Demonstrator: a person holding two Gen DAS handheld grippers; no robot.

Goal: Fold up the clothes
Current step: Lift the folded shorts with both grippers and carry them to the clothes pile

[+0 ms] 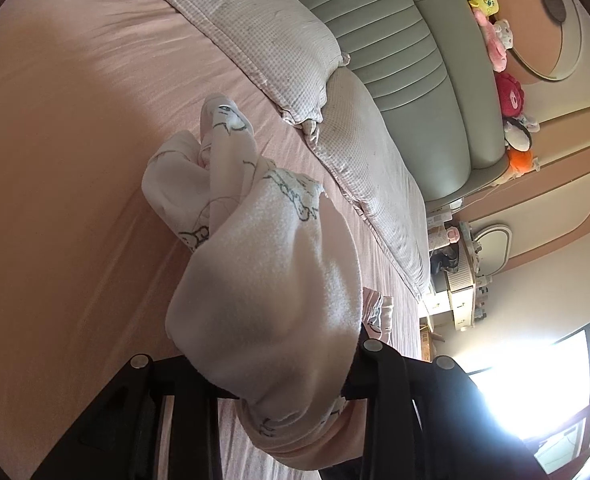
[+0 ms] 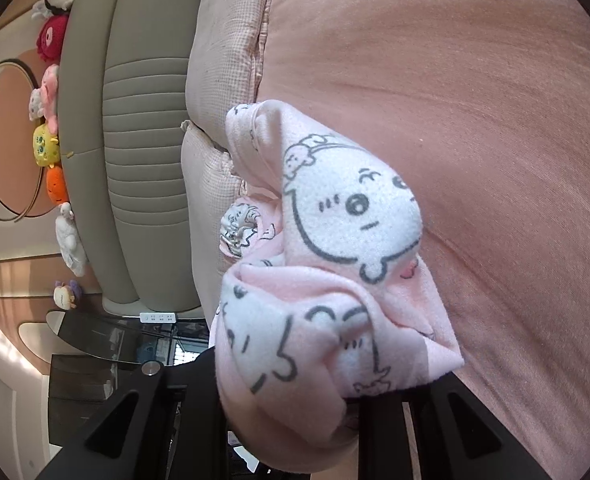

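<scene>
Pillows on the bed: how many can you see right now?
2. The first pillow lies along the headboard, toward the top of the left wrist view. The second pillow sits end to end with it, lower right. The lifted garment may hide more.

Left gripper (image 1: pixel 287 392): black jaws drawn close on a bunch of the pink fleece garment (image 1: pixel 263 280), angled down toward the bed.
Right gripper (image 2: pixel 295 396): black jaws drawn close on another bunch of the garment, angled slightly down, cloth draped over both fingers.
</scene>
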